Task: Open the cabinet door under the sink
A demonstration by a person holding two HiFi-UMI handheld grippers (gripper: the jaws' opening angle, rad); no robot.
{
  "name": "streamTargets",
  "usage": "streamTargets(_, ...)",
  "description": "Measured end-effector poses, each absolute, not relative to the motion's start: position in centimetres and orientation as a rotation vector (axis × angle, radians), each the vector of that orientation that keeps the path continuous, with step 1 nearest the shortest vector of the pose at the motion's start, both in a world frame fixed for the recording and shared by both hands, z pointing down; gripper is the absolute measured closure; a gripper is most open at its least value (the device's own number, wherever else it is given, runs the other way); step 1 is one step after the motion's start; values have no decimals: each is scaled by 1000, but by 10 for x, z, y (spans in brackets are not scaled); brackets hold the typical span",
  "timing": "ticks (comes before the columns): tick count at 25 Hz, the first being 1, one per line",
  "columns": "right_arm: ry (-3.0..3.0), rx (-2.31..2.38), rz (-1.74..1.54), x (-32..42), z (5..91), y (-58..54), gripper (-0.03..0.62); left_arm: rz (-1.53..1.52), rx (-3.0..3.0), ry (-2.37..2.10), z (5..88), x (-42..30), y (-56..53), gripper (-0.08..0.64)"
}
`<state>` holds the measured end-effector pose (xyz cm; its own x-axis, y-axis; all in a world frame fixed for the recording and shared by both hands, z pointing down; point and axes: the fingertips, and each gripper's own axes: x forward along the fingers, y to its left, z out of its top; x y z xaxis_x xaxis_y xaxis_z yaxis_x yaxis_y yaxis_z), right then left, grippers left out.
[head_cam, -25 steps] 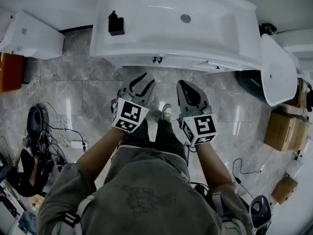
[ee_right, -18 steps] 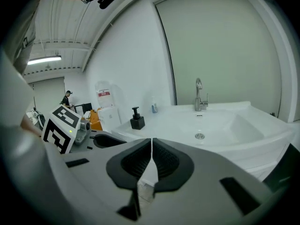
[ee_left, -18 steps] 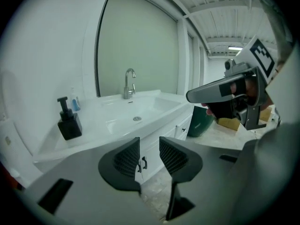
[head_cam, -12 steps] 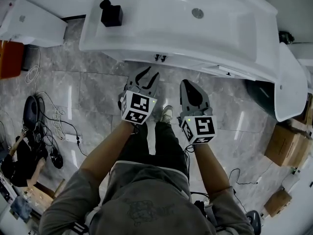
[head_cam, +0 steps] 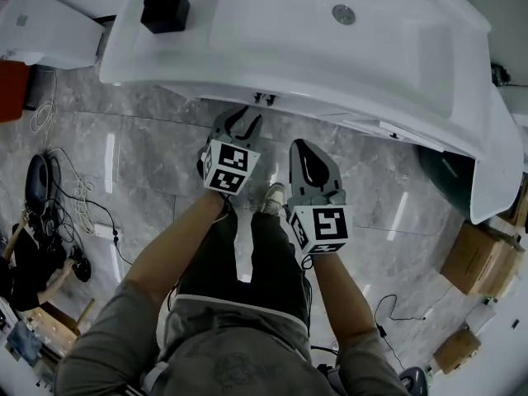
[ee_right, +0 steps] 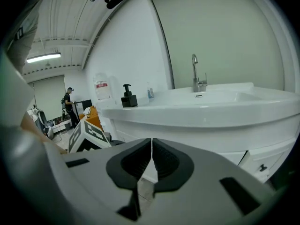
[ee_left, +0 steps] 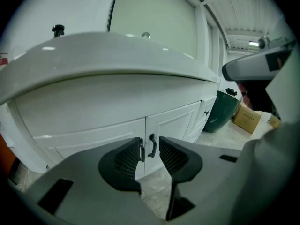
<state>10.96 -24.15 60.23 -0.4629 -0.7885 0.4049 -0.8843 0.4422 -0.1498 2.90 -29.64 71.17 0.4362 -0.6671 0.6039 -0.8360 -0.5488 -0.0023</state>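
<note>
Two upright cabinet handles (ee_left: 153,145), left gripper (ee_left: 150,144) jaws apart

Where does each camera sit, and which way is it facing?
Head view: on the head, facing down on sink, left gripper, right gripper, forearms, legs.
Left gripper view: on that gripper, facing cabinet doors; open jaws frame handles.
Right gripper view: on its gripper, facing sink front; jaws shut.
Shared: soap dispenser, head and right views.
</note>
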Motion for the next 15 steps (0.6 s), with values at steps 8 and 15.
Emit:
streamTargets(8,-2400,1467,547,110,644,-256,561,792,2273,-1263,779,35,-317,426)
streamTargets(15,-2372,1509,606,125,665,-263,561,683,2225,-1309,803,40,-338,428)
